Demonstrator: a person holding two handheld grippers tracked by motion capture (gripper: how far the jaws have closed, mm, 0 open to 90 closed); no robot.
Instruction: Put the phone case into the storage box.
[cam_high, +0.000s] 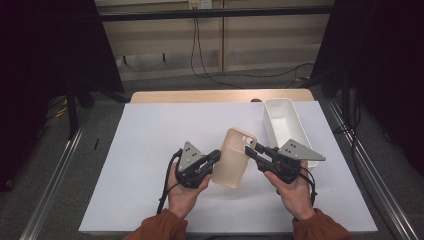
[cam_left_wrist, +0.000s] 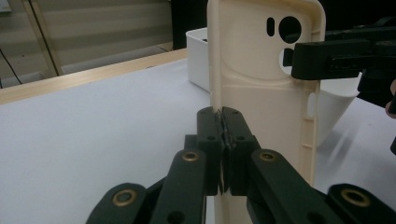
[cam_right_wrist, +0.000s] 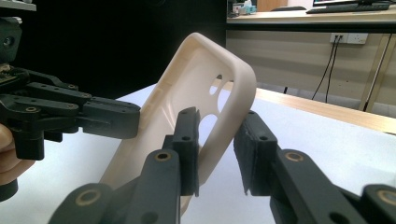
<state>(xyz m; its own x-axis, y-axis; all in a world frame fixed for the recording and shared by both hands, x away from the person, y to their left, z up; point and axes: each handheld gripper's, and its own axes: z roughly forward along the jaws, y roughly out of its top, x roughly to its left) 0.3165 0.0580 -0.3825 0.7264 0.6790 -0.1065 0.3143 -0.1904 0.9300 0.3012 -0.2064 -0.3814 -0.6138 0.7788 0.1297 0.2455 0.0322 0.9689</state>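
I had the phone case (cam_high: 234, 157) lifted off the white-covered table (cam_high: 150, 150), held between my two hands in front of me, just beside the near end of the white bin (cam_high: 287, 125). My left gripper (cam_left_wrist: 223, 122) had its jaws pinched tight on one long side wall of the case, so the thin rim was clamped between the pads and the shell stood up on edge. I judged that grip was there to steady the case while the other hand took it from the opposite side.

My right gripper (cam_right_wrist: 218, 142) had come to the camera-cutout end, its jaws straddling the far edge: one jaw sat inside the shell, the other outside. A gap was left by the outer pad, so as far as I could tell from that close view it had not yet clamped. The bin stood well within reach, probably where the case was headed.
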